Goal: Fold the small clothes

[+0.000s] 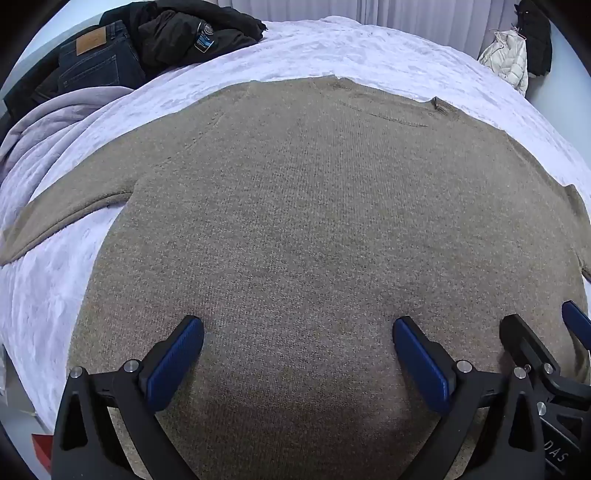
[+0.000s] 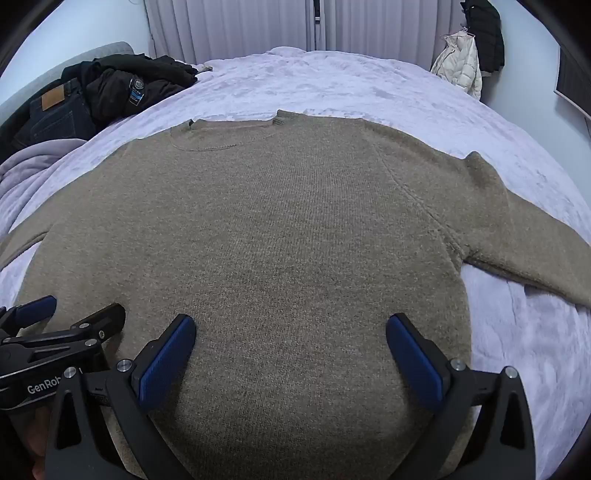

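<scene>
Blue-padded left tongs (image 1: pixel 297 349) hang wide apart over the lower body of a brown sweater (image 1: pixel 295 221), nothing between the pads. Just beside them, the right tongs (image 2: pixel 290 347) stand equally wide and empty above the same hem area. That sweater lies flat on the bed (image 2: pixel 332 81), long axis running away from the cameras, neckline at the far end, sleeves spread to either side. Jeans (image 1: pixel 96 62) and a black jacket (image 1: pixel 184 33) sit at the bed's far left.
</scene>
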`<state>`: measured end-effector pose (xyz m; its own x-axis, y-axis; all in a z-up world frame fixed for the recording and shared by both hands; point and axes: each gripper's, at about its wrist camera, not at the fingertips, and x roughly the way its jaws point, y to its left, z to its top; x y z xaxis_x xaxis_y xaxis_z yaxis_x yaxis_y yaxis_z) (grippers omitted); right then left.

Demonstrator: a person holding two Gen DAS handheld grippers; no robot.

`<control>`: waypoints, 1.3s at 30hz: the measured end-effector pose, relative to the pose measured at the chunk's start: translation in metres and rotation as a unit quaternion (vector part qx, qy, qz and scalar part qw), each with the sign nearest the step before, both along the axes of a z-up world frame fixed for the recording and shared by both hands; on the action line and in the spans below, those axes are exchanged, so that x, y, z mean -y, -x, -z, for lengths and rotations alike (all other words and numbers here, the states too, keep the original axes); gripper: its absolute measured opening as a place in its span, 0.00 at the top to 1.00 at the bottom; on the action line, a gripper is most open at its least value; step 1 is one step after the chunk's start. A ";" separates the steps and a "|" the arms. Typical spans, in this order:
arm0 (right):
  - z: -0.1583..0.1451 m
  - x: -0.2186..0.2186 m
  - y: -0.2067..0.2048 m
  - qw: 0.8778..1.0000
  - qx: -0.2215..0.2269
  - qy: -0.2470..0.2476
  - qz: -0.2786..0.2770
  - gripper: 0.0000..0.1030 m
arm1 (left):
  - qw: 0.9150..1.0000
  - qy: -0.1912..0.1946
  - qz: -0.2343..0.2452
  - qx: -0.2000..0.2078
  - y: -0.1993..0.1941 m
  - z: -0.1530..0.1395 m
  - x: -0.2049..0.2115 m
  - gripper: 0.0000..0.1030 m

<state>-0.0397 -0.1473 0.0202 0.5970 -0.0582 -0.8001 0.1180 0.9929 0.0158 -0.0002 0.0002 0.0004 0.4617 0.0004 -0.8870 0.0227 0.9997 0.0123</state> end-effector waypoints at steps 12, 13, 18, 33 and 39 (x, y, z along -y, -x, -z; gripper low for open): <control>0.000 0.001 0.003 1.000 0.012 0.004 0.002 0.00 | 1.000 -0.004 0.012 -0.018 -0.033 -0.014 -0.002 0.00; -0.001 -0.001 0.004 1.000 0.013 0.006 0.002 0.00 | 1.000 -0.004 0.012 -0.018 -0.040 -0.014 -0.002 0.00; 0.001 -0.003 0.005 1.000 0.017 0.011 0.004 0.00 | 1.000 -0.005 0.009 0.018 -0.012 -0.015 -0.001 0.00; -0.002 -0.002 0.008 1.000 0.021 0.005 0.010 0.00 | 0.999 -0.007 0.003 0.033 -0.008 -0.014 -0.003 0.00; -0.008 0.002 0.006 0.999 0.024 -0.029 0.000 0.00 | 0.999 -0.004 0.008 0.037 -0.001 -0.013 -0.006 0.00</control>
